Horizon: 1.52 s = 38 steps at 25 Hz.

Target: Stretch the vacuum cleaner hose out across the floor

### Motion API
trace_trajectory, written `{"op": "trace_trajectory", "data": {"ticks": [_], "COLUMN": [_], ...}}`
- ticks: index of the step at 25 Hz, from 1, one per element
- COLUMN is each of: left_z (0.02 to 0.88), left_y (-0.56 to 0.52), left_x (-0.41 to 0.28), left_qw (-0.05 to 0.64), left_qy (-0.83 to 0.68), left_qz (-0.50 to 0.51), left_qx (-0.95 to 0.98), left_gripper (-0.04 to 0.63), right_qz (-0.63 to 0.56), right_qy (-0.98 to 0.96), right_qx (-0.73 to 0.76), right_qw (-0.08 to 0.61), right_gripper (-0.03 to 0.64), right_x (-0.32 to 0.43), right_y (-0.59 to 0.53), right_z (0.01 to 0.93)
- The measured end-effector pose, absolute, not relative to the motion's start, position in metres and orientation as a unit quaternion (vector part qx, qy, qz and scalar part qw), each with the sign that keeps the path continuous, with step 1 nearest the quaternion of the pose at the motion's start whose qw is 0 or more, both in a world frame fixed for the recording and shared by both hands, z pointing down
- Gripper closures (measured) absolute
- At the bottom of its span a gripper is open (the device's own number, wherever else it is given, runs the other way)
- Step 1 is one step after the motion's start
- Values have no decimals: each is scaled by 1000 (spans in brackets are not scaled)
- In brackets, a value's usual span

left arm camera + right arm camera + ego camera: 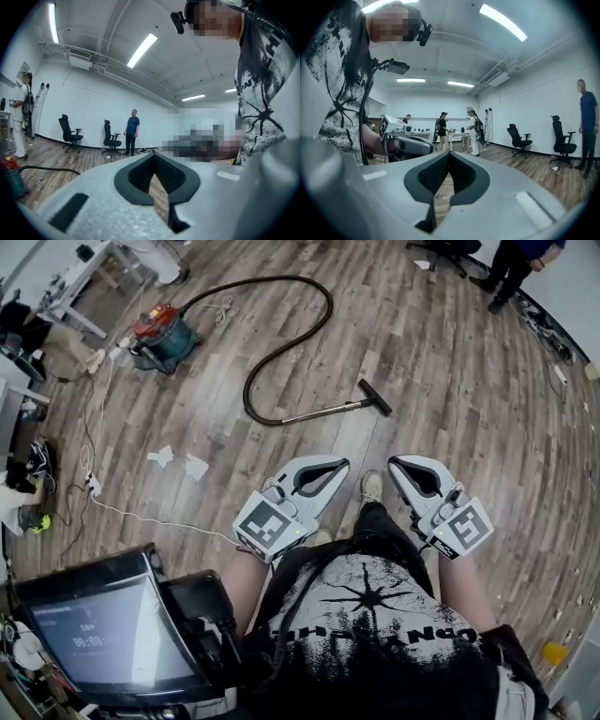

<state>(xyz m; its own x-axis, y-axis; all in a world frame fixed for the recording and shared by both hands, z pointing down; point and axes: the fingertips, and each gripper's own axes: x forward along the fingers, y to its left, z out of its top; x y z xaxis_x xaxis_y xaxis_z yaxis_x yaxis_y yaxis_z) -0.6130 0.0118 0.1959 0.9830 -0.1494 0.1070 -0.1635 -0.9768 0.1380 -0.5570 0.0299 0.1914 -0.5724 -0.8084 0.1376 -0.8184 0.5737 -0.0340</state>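
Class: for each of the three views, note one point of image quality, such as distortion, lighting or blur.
Head view: wide-angle bend, the floorboards curve toward the edges; light is even and the hose is sharp. Left gripper view: fisheye with dark corners, the ceiling lamp glares, and mosaic patches cover part of it. Right gripper view: same dark fisheye rim, yet the far office chair stays clear.

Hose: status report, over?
Left tongs and right tongs shut, empty. Hose curled ahead, untouched. Paper scraps off to the left, clear of it.

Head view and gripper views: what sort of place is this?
Probably an open lab or office workspace: brown wood-plank floor, black swivel office chairs against a white wall, and a white worktable.
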Motion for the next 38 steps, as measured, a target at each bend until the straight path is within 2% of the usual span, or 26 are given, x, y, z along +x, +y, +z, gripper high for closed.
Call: {"op": "trace_trajectory", "data": {"ticks": [23,38], "left_z": [162,172], "left_y": [-178,-226], "left_x": [-532,-487], "left_qw": [70,72], "left_qy": [-311,-374], "left_qz": [59,64], "left_qx": [946,922], "left_gripper": [595,595], "right_qz": [32,36], "right_qy": [-974,-987], "right_qx": [223,160], "right_qw": [19,5], "right_gripper": [611,611], "right_x": [-482,-442], "right_y": [-180,-238], "right_z": [159,171]}}
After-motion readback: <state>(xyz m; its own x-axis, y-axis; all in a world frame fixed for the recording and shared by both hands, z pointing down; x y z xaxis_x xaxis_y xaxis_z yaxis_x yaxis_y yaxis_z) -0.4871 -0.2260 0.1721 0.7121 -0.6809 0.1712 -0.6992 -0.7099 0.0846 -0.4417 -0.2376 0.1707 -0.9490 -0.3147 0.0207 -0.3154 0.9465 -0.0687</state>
